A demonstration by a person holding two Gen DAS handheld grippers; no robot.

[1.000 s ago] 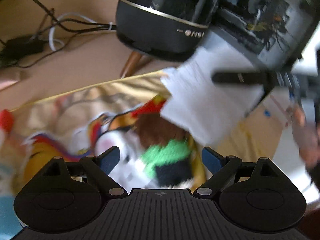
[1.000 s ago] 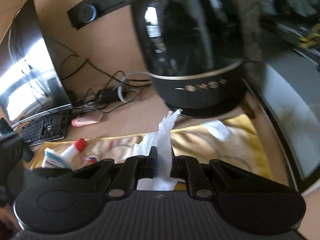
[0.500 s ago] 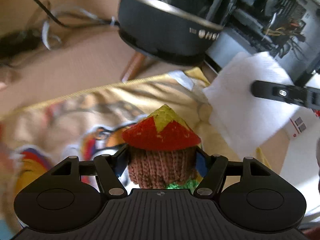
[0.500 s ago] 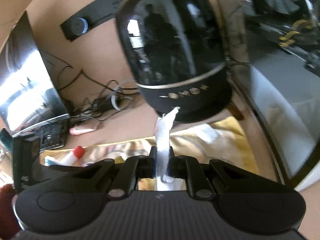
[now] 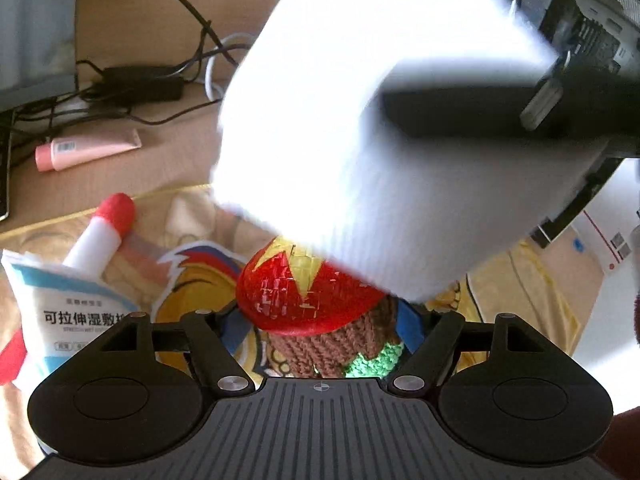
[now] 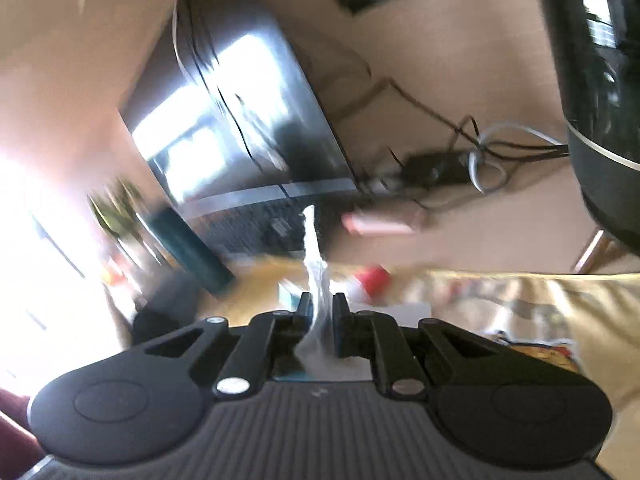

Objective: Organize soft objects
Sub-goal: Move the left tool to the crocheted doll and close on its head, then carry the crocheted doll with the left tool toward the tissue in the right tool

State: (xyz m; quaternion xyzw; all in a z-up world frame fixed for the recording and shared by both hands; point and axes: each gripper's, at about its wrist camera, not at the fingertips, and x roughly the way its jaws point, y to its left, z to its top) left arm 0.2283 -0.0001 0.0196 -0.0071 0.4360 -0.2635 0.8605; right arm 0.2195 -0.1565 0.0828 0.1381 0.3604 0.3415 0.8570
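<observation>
My left gripper (image 5: 320, 326) is shut on a knitted doll (image 5: 312, 300) that has a red and yellow hat, a brown body and a green band. A white tissue (image 5: 360, 140) hangs close in front of the left wrist camera and covers part of the hat. The right gripper's dark finger (image 5: 480, 108) pinches it there. Seen from the right wrist, my right gripper (image 6: 320, 308) is shut on the tissue (image 6: 314, 256), which stands up as a thin white strip between the pads. A yellow printed cloth (image 5: 516, 280) lies underneath.
A wet-wipe pack (image 5: 68, 312) and a red-capped white tube (image 5: 106, 224) lie at the left on the cloth. A pink tube (image 5: 84, 148), cables and a power adapter (image 5: 140, 84) sit on the desk behind. A monitor (image 6: 240, 132), keyboard (image 6: 256, 228) and round black appliance (image 6: 600, 80) stand around.
My left gripper went from open over the doll to shut on it and lifted it. The right gripper swung left with the tissue, which now hangs in front of the left camera.
</observation>
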